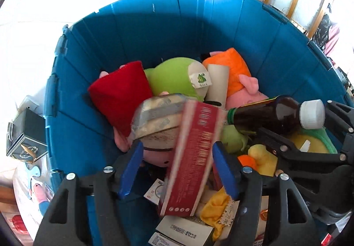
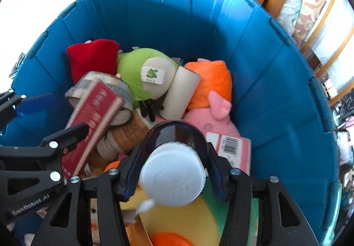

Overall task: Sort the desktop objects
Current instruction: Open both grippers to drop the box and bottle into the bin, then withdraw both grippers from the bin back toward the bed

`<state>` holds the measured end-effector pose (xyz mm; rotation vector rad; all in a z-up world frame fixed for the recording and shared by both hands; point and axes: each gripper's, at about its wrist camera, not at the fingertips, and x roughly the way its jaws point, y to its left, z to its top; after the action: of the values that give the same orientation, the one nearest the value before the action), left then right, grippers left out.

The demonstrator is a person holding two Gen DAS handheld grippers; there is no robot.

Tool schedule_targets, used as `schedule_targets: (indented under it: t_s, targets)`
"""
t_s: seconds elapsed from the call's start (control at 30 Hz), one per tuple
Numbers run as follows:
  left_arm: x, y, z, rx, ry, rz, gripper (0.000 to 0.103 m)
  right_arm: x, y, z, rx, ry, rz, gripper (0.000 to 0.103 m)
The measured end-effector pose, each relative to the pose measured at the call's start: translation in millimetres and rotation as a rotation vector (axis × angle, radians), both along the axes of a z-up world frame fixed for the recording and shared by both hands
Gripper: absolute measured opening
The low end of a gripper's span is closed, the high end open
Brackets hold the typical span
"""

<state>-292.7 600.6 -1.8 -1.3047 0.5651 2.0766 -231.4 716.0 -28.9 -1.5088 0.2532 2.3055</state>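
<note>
Both grippers over blue bin of plush toys. Left gripper spread – red box between pads, blurred, no visible pinch. Right gripper spread – brown bottle, white cap, between pads.

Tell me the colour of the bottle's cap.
White, on the dark brown bottle; cap shows best in right wrist view.

- "GenRobot.AI" in pale letters on the black gripper arm at the left edge of the blue bin.
- A barcode on the pink packet inside the bin; its digits are too small to read.
- Print on the red box is blurred and unreadable.
</note>
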Motion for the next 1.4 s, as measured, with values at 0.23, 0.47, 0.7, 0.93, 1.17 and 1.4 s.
schedule_targets:
  t_s: [0.23, 0.47, 0.7, 0.93, 1.17, 1.4]
  targets:
    - [7, -18, 22, 0.044, 0.052, -0.005, 0.065, 13, 6, 27, 0.015, 0.046, -0.022, 0.093]
    - [35, -50, 55, 0.119, 0.141, -0.028, 0.076, 32, -13, 61, 0.060, 0.112, 0.004, 0.103]
    - [63, -100, 81, 0.210, 0.217, -0.013, 0.077, 59, -55, 95, 0.048, 0.245, 0.079, 0.103]
    - [81, -165, 86, 0.263, 0.276, 0.058, 0.077, 69, -110, 107, 0.118, 0.325, 0.115, 0.103]
    - [78, -256, 68, 0.284, 0.285, 0.179, 0.077, 64, -187, 111, 0.113, 0.388, 0.213, 0.103]
    - [60, -366, 36, 0.278, 0.251, 0.336, 0.077, 42, -273, 107, 0.091, 0.432, 0.323, 0.103]
